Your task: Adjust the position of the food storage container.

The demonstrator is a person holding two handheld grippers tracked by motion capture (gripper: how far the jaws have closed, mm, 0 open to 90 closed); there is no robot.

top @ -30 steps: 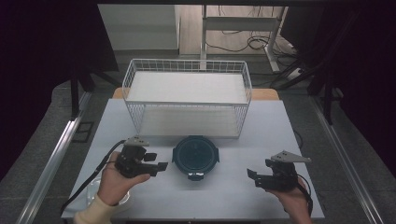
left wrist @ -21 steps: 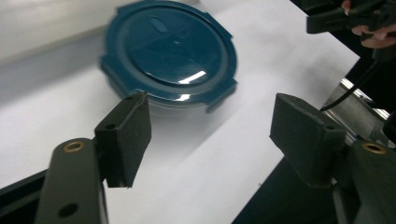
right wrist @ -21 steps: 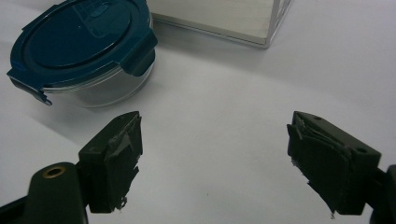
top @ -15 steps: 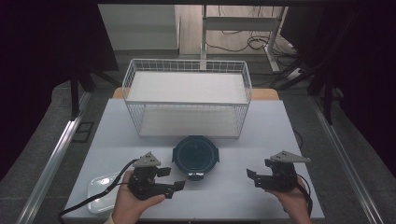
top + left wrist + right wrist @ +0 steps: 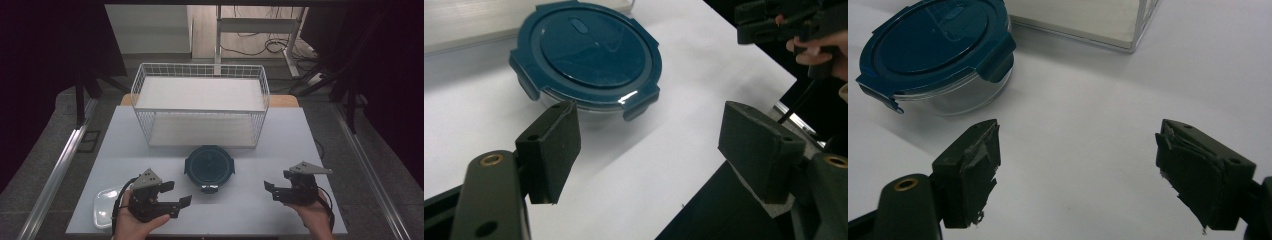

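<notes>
A round clear container with a dark blue clip lid sits on the white table, just in front of the wire basket. My left gripper is near the front edge, left of the container and pointing right. Its jaws have just been opening and nothing is between them. In the left gripper view the container lies ahead of the open gripper. My right gripper rests open to the container's right, pointing left. The right gripper view has the container at upper left, beyond the open, empty gripper.
A white wire basket with a pale floor stands at the back middle of the table; its corner appears in the right gripper view. A translucent plastic lid or tray lies at the front left corner. My right gripper is at the left gripper view's top right.
The left hand has come toward the front edge and a little to the right, uncovering the translucent piece, and its jaws stand wider. The right hand has kept still.
</notes>
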